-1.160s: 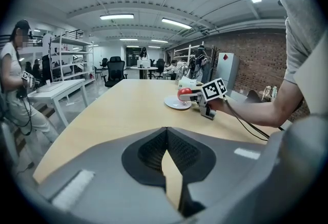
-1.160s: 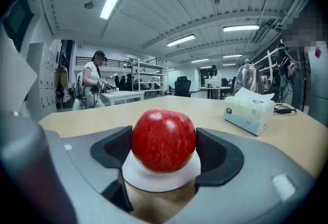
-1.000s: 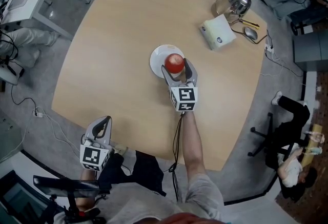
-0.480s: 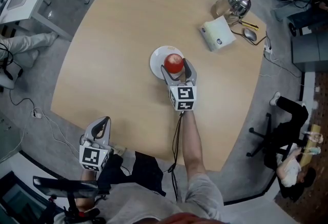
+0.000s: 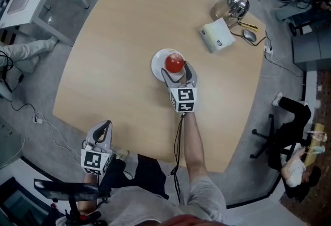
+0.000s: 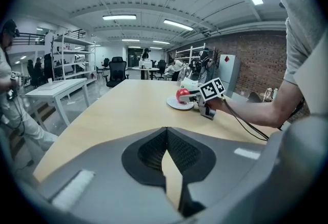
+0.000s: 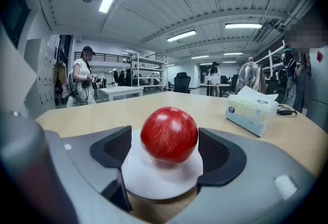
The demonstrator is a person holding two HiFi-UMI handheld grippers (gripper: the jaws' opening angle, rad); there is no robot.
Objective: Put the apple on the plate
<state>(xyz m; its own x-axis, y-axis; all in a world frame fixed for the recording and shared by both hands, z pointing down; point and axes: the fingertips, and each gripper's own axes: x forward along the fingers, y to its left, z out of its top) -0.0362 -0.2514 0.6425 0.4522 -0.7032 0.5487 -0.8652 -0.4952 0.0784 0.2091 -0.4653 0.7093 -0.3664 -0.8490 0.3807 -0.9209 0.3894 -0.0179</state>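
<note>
The apple (image 7: 169, 134) rests on the plate (image 7: 154, 179). The right gripper (image 5: 177, 72) has its fingers apart on either side of the apple; the left gripper (image 6: 165, 138) has its fingers together. Placement looks done. Next, the right gripper should back straight off without nudging the apple.

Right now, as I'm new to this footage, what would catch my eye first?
The red apple sits on the white plate in the middle of the table, between the open jaws of the right gripper. The left gripper hangs shut and empty off its near edge. A tissue box stands near the far right corner.
</note>
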